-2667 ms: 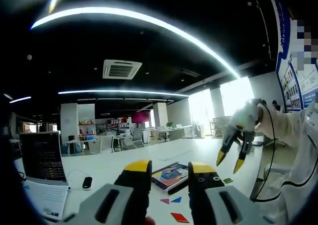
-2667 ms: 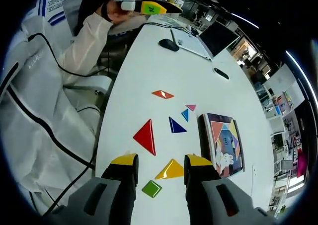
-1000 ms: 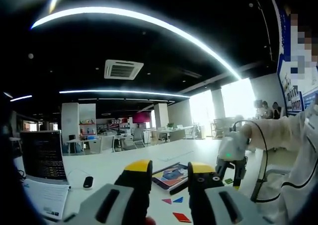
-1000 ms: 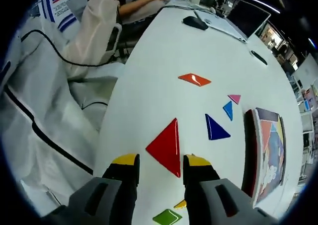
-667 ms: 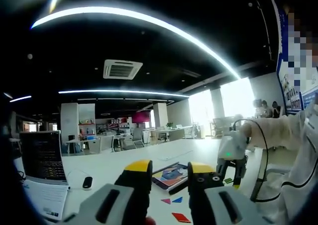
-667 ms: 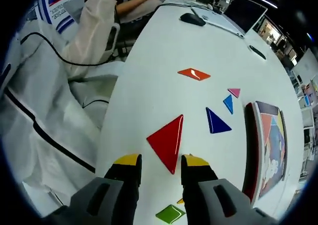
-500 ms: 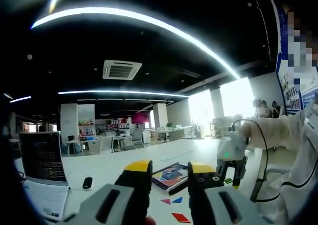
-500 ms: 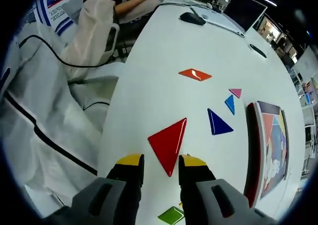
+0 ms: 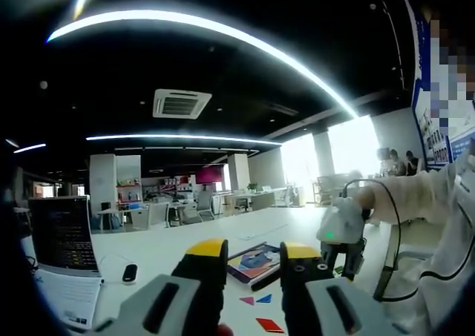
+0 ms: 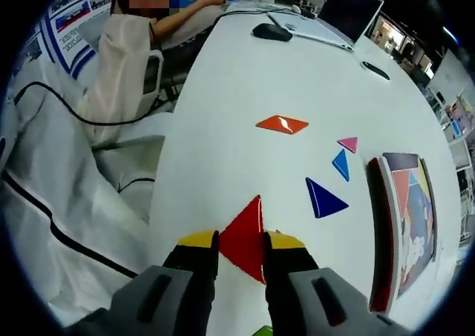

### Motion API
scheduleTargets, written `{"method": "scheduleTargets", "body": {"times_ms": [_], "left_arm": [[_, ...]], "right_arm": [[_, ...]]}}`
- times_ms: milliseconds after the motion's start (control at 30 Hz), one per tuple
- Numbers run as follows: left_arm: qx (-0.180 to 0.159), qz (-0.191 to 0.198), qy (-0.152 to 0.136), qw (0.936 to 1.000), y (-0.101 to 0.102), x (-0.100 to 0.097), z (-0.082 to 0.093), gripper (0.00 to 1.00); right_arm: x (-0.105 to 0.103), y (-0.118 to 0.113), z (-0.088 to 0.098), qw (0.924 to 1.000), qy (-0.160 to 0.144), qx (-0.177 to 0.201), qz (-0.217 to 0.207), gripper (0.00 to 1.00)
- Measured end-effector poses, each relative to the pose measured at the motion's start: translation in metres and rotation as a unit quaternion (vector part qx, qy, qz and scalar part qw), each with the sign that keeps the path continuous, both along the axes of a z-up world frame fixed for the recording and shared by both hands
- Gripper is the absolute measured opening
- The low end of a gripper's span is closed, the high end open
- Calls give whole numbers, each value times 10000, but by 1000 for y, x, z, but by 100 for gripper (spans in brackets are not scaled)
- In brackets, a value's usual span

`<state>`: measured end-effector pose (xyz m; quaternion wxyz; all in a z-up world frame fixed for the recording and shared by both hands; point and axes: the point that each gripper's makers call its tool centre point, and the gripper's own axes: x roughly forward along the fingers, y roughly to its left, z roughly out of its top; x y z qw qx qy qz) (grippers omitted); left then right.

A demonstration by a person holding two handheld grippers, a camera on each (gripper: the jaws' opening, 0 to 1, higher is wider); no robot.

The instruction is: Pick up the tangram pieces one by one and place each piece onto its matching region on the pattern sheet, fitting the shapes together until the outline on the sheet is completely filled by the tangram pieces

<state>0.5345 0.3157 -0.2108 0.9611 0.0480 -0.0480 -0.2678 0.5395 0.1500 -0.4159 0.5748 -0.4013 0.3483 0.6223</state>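
White table [image 10: 223,76] carries everything, in an open office under long ceiling lights; in the right gripper view the right gripper [image 10: 240,241] has its yellow-tipped fingers [image 10: 197,239] drawn in against both edges of the red triangle [image 10: 246,236], pinching it flat on the table. Beyond lie a dark blue triangle [image 10: 320,199], a small blue triangle [image 10: 341,164], a pink triangle [image 10: 347,143] and an orange parallelogram [image 10: 282,124]; the pattern sheet [image 10: 408,213] sits to their right; in the left gripper view the left gripper [image 9: 252,250] holds nothing, fingers parted by a modest gap.

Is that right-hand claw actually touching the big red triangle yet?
Touching. In the right gripper view the right claw has both yellow-tipped jaws pressed against the red triangle, one on each side, with no white table showing between them.
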Motion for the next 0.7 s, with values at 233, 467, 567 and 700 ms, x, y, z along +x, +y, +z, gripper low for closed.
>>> {"method": "scheduleTargets", "body": {"times_ms": [233,467,567,700], "left_arm": [[-4,3,-12,10000,1,-1,1,30],[2,-11,-22,10000,1,-1,1,30],[3,-15,-15,10000,1,-1,1,30],[7,-23,-13,10000,0,-1,0,30]], "right_arm": [[-1,0,0,9995,-69,26,299,21],[-3,-10,0,9965,15,-137,828,33],[-3,-11,0,9950,55,-146,989,34],[2,-12,0,9917,34,-217,1266,34]]}}
